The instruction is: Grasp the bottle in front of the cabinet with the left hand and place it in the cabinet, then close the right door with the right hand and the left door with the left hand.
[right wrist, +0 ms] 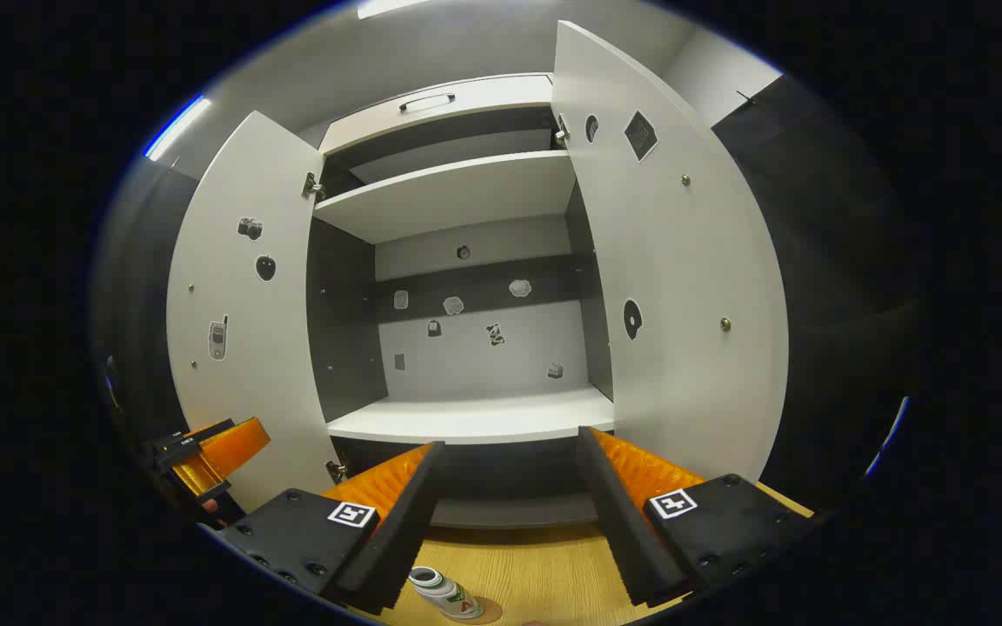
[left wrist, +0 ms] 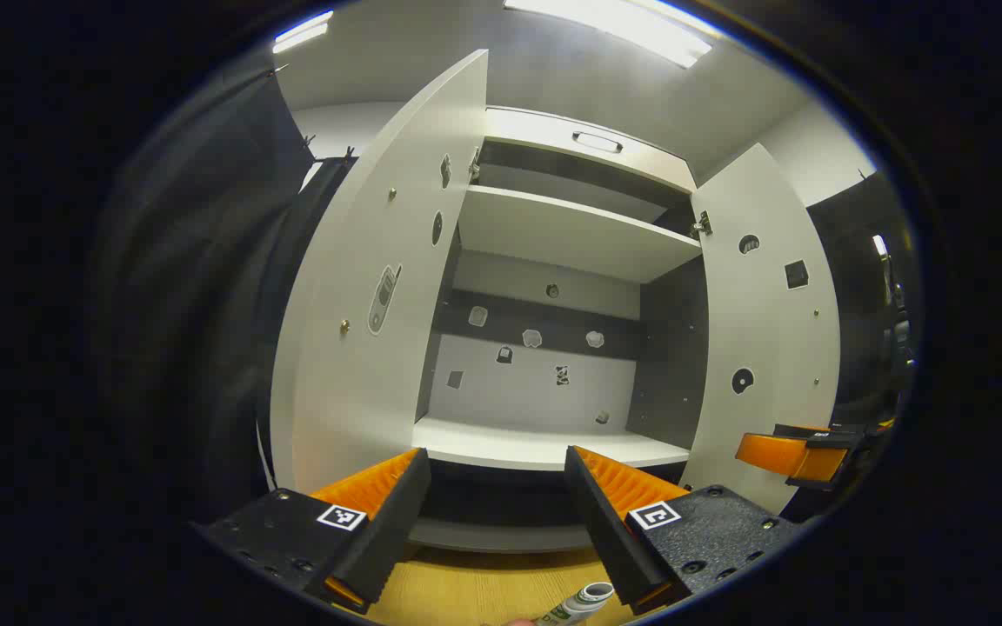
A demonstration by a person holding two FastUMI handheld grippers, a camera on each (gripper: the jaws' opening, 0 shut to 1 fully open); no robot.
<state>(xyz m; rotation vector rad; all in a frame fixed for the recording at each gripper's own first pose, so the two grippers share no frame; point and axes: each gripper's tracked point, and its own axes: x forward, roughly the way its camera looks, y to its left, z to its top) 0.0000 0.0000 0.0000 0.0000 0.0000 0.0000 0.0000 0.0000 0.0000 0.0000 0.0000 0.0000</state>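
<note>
A small white bottle (left wrist: 577,603) with a green label lies low on the wooden table (left wrist: 475,591), just below my right finger in the left gripper view; the right gripper view shows the bottle (right wrist: 444,593) under my left finger. The white cabinet (left wrist: 544,439) stands ahead with its left door (left wrist: 370,296) and right door (left wrist: 766,330) both swung wide. My left gripper (left wrist: 497,474) is open and holds nothing. My right gripper (right wrist: 510,465) is open too, also facing the cabinet (right wrist: 475,417). Each gripper appears at the edge of the other's view.
The cabinet has a lower shelf (right wrist: 475,416) and an upper shelf (right wrist: 449,196), both bare, with small stickers on the back wall and doors. Black cloth walls flank the cabinet on either side. Wooden table (right wrist: 536,578) lies before it.
</note>
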